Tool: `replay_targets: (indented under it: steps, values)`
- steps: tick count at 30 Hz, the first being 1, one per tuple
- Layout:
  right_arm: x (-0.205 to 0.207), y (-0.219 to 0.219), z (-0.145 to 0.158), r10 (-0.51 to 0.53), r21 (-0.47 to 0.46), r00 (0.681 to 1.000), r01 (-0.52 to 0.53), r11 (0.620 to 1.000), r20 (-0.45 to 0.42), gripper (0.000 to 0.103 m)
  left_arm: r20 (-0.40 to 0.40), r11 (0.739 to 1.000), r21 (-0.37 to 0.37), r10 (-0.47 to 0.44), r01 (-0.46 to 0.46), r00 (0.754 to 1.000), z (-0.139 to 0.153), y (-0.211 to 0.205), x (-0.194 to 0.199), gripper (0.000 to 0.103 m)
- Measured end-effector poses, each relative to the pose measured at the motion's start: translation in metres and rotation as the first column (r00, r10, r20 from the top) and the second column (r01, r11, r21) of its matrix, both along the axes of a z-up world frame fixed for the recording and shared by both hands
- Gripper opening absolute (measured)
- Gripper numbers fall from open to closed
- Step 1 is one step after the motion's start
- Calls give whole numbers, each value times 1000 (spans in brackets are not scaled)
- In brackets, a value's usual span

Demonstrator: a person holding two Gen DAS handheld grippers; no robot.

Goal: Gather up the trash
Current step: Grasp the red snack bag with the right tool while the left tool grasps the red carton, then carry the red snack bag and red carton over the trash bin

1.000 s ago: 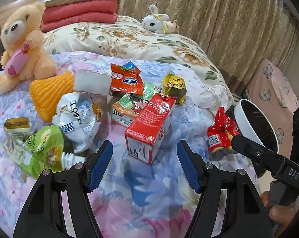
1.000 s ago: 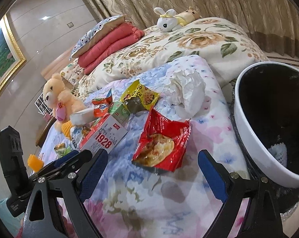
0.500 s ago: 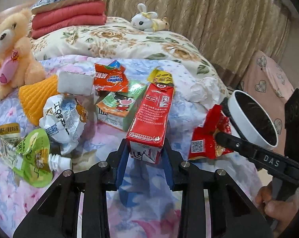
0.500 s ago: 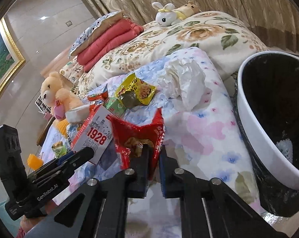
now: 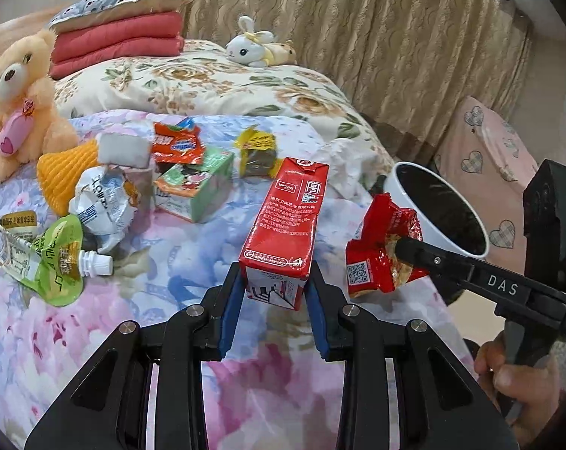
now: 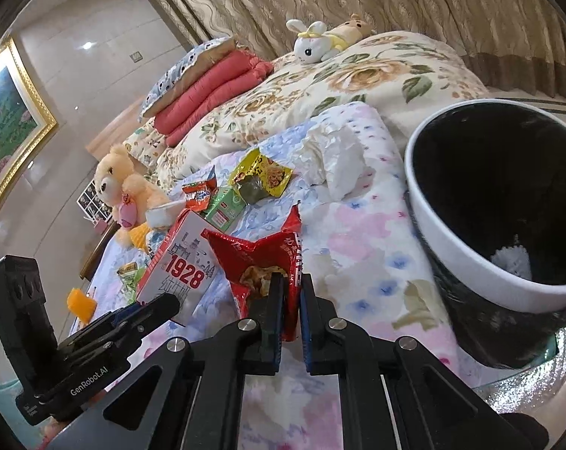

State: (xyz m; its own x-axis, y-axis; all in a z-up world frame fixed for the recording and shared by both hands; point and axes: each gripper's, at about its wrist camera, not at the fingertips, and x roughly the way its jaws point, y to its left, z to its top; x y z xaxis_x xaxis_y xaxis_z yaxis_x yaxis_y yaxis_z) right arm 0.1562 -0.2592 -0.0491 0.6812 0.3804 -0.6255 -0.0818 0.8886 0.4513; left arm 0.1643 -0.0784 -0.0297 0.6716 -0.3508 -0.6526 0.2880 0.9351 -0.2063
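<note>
My left gripper (image 5: 275, 292) is shut on the base of a red milk carton (image 5: 286, 217), which is held tilted just above the floral bedspread. In the right wrist view the same carton (image 6: 181, 262) shows its white "1928" side at the left gripper's tip (image 6: 159, 303). My right gripper (image 6: 291, 300) is shut on a crumpled red snack bag (image 6: 260, 258), its pads pinching the bag's lower edge. From the left wrist camera that bag (image 5: 373, 258) hangs at the right gripper's tip (image 5: 406, 247). A white-rimmed bin (image 6: 466, 266) with a black liner stands right of the bed, close to the bag.
Several loose pieces lie on the bed: a green spout pouch (image 5: 54, 258), a crumpled white bag (image 5: 103, 206), a green carton (image 5: 193, 187), an orange sachet (image 5: 176, 142), a yellow wrapper (image 5: 256, 150) and a white tissue (image 6: 335, 165). A teddy bear (image 5: 17, 101) sits at the left.
Both grippers went from open to shut, the left on the red carton, the right on the red snack bag. Both items have come up off the bedspread, nearer the bin.
</note>
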Motion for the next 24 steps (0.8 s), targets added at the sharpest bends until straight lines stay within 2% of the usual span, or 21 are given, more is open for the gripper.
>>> replay_targets:
  steps: [24]
  values:
    - [-42, -74, 26, -146, 48, 987, 143, 989, 65, 5, 35, 988, 23, -155, 154, 987, 18, -71, -17, 31]
